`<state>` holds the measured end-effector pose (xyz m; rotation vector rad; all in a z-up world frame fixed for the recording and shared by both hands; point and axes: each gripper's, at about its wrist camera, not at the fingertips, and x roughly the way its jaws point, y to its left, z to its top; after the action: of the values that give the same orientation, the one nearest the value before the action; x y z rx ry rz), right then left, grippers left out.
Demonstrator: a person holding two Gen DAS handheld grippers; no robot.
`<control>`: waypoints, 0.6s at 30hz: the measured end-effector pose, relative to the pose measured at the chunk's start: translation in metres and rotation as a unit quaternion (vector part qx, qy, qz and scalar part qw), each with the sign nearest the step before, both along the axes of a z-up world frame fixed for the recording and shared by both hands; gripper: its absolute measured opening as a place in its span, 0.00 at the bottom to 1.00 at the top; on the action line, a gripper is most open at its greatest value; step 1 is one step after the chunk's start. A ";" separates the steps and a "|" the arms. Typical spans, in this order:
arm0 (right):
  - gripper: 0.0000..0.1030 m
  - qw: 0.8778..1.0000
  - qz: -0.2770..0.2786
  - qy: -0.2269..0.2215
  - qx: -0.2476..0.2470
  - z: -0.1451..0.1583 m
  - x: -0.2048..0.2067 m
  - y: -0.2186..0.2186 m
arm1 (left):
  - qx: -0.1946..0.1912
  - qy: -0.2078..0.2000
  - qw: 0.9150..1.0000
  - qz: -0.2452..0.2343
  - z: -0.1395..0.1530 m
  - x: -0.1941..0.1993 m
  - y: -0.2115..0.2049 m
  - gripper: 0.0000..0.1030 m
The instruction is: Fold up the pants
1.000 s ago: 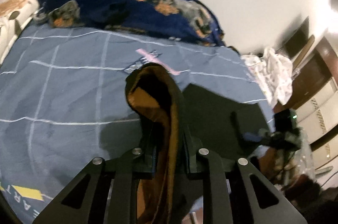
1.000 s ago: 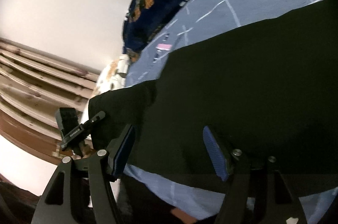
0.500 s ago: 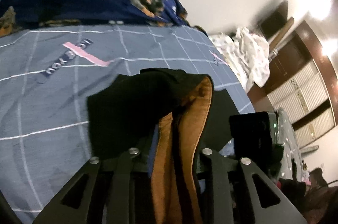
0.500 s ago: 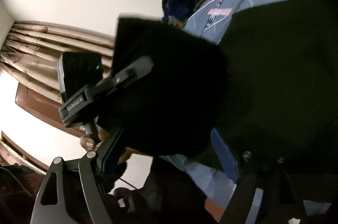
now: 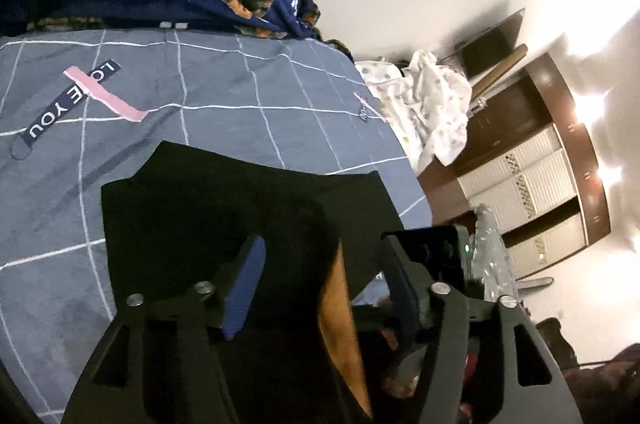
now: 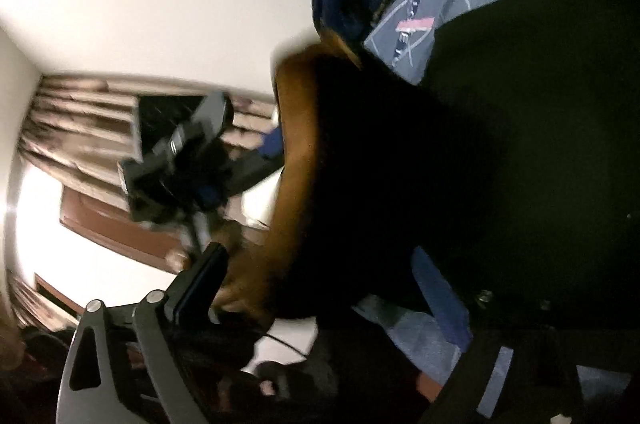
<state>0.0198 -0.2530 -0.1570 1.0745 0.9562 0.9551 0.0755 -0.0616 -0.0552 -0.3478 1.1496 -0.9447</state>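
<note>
Both grippers have just been opening: your left gripper (image 5: 320,284) straddles the black pants (image 5: 208,208) w/o pinching, right gripper (image 6: 320,288) prob too. Pants lie folded straight ahead on the bedsheet (image 5: 200,96), left's nearer.

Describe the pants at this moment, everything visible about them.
The pants are black outside with an orange-brown lining, soft, fleece-like. They lie folded on the grey-blue grid-lined bedsheet, one edge turned up showing the lining. The left gripper, jaws just opened, straddles that raised edge without pinching it. The right gripper has also been opening; cloth sits between its fingers, ungripped.
</note>
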 end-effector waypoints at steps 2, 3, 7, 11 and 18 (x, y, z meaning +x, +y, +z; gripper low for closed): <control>1.00 1.000 -0.007 0.011 0.005 0.000 0.000 -0.004 | 0.021 -0.018 1.000 0.005 0.003 -0.001 0.000 0.60; 1.00 1.000 -0.012 0.018 0.000 -0.002 0.001 -0.006 | 0.030 -0.025 0.999 0.005 0.003 -0.003 0.001 0.60; 1.00 0.999 -0.021 0.041 0.004 -0.012 0.000 -0.006 | 0.061 -0.039 0.997 0.010 -0.004 -0.010 0.006 0.60; 0.80 0.996 -0.019 0.033 -0.078 -0.005 0.000 0.005 | 0.075 -0.032 0.996 0.026 -0.017 -0.019 0.025 0.60; 0.14 0.986 -0.013 0.051 -0.160 -0.004 0.010 0.020 | 0.100 -0.018 0.993 0.065 -0.032 -0.033 0.059 0.60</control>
<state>0.0295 -0.2328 -0.1611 0.8660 1.1338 0.7002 0.0427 -0.0028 -0.0875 -0.2398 1.1639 -0.7123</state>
